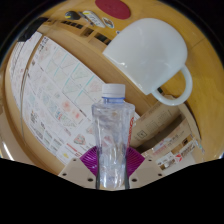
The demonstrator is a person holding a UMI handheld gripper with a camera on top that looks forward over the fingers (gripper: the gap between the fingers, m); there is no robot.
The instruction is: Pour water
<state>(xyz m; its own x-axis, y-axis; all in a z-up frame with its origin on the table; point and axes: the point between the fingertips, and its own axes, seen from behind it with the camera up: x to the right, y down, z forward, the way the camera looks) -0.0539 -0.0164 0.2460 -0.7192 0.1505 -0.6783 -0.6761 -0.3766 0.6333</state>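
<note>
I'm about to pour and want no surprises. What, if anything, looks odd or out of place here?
The white cup beyond the tongs appears tipped, its handle hanging down beside the bottle. The water bottle, held between the tongs' pads, has its white cap on, so nothing can pour yet. No spill shows.

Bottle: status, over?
Fingers shut on water bottle, upright, white cap on. White mug just beyond, handle toward the fingers. Nothing between bottle and mug.
</note>
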